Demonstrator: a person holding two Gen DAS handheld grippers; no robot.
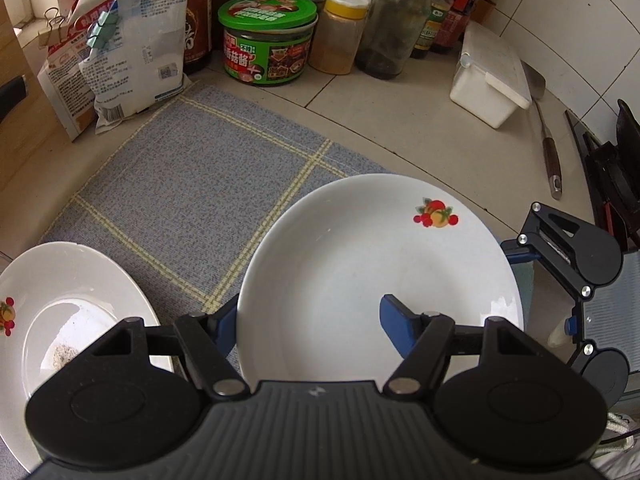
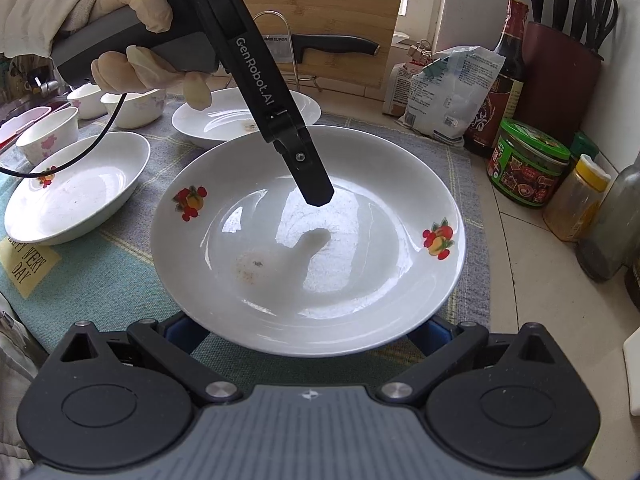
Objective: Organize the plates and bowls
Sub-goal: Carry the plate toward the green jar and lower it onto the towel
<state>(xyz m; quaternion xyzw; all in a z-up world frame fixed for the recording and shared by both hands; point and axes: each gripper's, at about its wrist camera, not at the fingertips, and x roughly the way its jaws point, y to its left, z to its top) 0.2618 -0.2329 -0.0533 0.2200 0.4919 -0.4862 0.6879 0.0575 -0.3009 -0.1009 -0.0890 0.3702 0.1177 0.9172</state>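
Observation:
A white deep plate (image 1: 360, 264) (image 2: 308, 248) with fruit prints hangs just above the blue-grey checked cloth (image 1: 192, 184). My left gripper (image 1: 310, 320) is shut on its rim: one blue pad lies inside the plate, the other outside and under the edge. In the right wrist view its upper finger (image 2: 316, 188) reaches into the plate from the far side. My right gripper (image 2: 310, 332) is open, its blue pads spread wide beneath the near rim and partly hidden by it. A second plate (image 1: 60, 312) with crumbs rests on the cloth to the left.
On the cloth there is also an oval deep plate (image 2: 76, 196), and several small bowls (image 2: 52, 132) stand at its far left. Jars and bottles (image 1: 266, 40), a white box (image 1: 492, 80) and a knife block (image 2: 560, 80) line the back wall. A gloved hand (image 2: 132, 20) holds the left tool.

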